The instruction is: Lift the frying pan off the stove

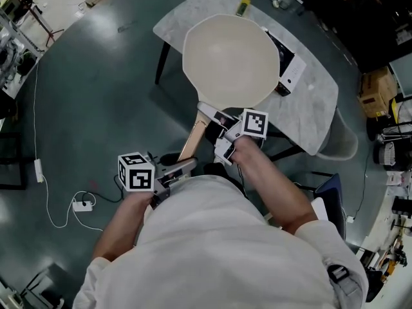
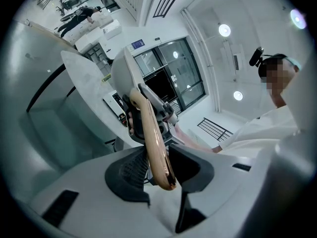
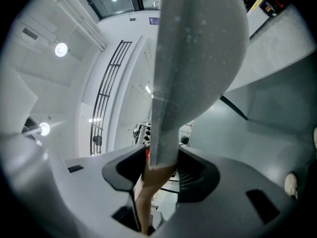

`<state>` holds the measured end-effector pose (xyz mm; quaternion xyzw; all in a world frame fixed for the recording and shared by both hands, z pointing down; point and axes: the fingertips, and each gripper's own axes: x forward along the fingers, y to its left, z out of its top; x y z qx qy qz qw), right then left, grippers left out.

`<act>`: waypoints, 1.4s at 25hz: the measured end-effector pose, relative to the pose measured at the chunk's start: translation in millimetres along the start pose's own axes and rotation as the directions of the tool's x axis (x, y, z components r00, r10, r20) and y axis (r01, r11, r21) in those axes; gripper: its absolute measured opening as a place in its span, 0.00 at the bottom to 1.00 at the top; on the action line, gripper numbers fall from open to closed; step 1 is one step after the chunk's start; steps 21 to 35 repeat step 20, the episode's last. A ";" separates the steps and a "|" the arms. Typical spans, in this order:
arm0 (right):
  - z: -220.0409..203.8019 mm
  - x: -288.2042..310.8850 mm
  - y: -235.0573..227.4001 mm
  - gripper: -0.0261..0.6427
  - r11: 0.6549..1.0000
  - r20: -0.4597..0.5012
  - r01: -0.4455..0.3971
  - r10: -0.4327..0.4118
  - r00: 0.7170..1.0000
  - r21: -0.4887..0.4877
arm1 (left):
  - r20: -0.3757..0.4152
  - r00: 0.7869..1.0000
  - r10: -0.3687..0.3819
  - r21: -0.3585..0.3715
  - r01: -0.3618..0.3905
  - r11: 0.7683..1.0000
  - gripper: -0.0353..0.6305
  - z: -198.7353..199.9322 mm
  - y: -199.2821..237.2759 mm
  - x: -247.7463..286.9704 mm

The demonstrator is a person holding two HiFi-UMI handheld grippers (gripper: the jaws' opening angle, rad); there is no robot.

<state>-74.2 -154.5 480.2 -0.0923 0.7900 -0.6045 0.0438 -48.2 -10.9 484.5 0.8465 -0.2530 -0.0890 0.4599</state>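
Note:
The frying pan (image 1: 232,60), cream inside, is tilted in the air over the marble table (image 1: 315,108). Its pale wooden handle (image 1: 192,140) points toward me. My left gripper (image 1: 177,168) is shut on the end of that handle (image 2: 151,138), which runs between the jaws. Closer to the bowl, my right gripper (image 1: 222,134) is shut on the grey neck (image 3: 166,133) where handle meets pan. The pan's grey underside (image 3: 198,43) fills the top of the right gripper view. A flat stove (image 1: 288,69), black and white, lies on the table, partly hidden by the pan.
A small bottle (image 1: 244,4) stands at the table's far edge. Beside the table on the right is a pale chair (image 1: 341,140), with a cardboard box (image 1: 376,92) beyond it. A white cable and power strip (image 1: 82,205) lie on the floor at left.

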 end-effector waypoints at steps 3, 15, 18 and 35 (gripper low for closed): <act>-0.3 -1.5 0.9 0.33 1.000 0.004 -0.001 0.000 1.000 0.004 | -0.003 1.000 -0.011 0.000 0.011 1.000 0.26 -0.3 -2.5 0.9; -1.4 -4.0 3.0 0.33 1.000 0.009 0.003 -0.003 1.000 -0.004 | -0.003 1.000 -0.030 0.000 0.030 1.000 0.26 0.1 -6.2 -2.3; -2.3 -3.6 2.4 0.33 1.000 0.008 0.003 -0.003 1.000 -0.010 | -0.004 0.999 -0.033 0.000 0.033 0.999 0.26 -1.4 -5.8 -2.4; -1.9 -4.1 1.6 0.33 1.000 0.007 0.002 -0.002 1.000 -0.010 | -0.003 0.999 -0.034 -0.001 0.034 0.999 0.26 -1.9 -5.6 -1.2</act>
